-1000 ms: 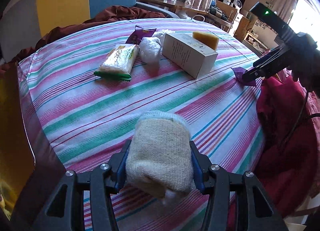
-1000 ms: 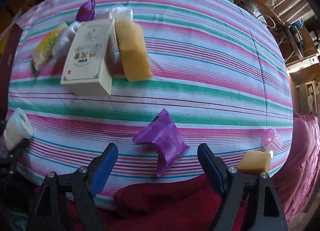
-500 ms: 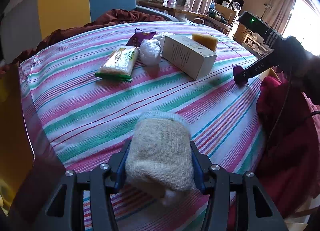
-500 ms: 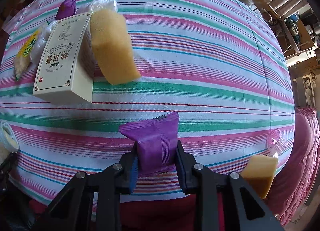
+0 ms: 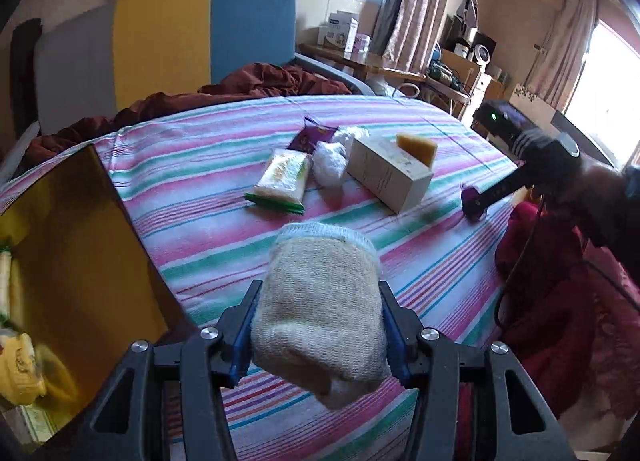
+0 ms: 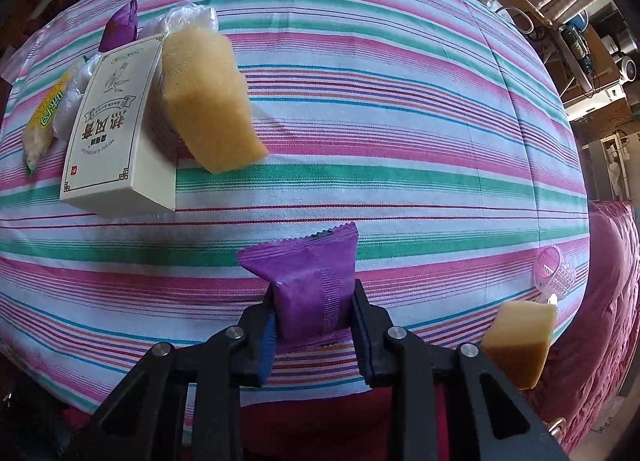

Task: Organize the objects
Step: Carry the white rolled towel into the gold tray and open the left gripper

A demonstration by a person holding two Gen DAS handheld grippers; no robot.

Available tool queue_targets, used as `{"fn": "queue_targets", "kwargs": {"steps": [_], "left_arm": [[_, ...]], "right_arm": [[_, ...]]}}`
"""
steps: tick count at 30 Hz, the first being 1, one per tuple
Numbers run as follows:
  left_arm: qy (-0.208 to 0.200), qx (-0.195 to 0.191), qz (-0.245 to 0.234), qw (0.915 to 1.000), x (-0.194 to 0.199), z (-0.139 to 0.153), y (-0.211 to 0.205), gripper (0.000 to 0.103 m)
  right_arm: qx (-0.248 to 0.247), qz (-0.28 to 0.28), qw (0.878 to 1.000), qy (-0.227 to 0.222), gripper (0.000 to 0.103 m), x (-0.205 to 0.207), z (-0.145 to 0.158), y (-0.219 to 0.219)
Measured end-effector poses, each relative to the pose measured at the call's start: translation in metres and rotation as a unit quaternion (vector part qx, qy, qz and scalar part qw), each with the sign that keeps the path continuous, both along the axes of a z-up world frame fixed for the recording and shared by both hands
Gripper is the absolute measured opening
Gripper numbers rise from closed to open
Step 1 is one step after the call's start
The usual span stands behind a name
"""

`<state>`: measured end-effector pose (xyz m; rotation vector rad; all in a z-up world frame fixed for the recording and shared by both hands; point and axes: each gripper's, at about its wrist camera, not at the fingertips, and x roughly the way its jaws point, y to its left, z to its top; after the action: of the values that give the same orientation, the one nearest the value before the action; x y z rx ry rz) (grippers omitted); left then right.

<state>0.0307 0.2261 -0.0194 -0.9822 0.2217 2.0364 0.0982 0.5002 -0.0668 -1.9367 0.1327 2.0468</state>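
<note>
My left gripper (image 5: 318,325) is shut on a beige rolled sock (image 5: 320,301) and holds it above the striped table's near edge. My right gripper (image 6: 314,317) is shut on a purple snack packet (image 6: 308,281) held just above the cloth; it also shows in the left wrist view (image 5: 476,203) at the right. On the table lie a white box (image 6: 112,129), a yellow sponge (image 6: 208,101) leaning on it, a white plastic bag (image 5: 330,165), a green-yellow snack pack (image 5: 282,179) and another purple packet (image 5: 312,137).
An open yellow box (image 5: 68,261) with items inside stands at the left of the table. A second yellow sponge (image 6: 520,341) and a pink plastic cup (image 6: 554,271) sit at the right edge. Dark red cloth (image 5: 560,321) hangs at the right. A chair (image 5: 200,37) stands behind.
My right gripper closed on the purple packet and lifted it slightly. My left gripper rose and tilted up with the sock, bringing the yellow box into view.
</note>
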Motion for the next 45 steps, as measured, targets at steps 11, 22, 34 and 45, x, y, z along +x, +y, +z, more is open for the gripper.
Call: {"fn": "queue_targets", "kwargs": {"steps": [11,22,34,45], "left_arm": [[-0.021,0.038,0.170,0.9845,-0.074,0.033,-0.113,0.054],[-0.057,-0.031,0.268,0.9613,-0.165,-0.002,-0.191,0.054],[-0.073,-0.061,0.288,0.9528,-0.175,-0.030,-0.202,0.063],[0.000,-0.016,0.343,0.9393,-0.122,0.009,-0.226,0.070]], "right_arm": [[0.013,-0.004,1.000,0.002,0.031,-0.002,0.002,-0.004],[0.020,-0.011,1.000,0.011,0.031,-0.001,0.007,-0.015],[0.020,-0.013,1.000,0.006,0.031,-0.002,-0.001,-0.015],[0.045,-0.033,0.997,0.058,0.031,0.004,0.018,-0.019]]}}
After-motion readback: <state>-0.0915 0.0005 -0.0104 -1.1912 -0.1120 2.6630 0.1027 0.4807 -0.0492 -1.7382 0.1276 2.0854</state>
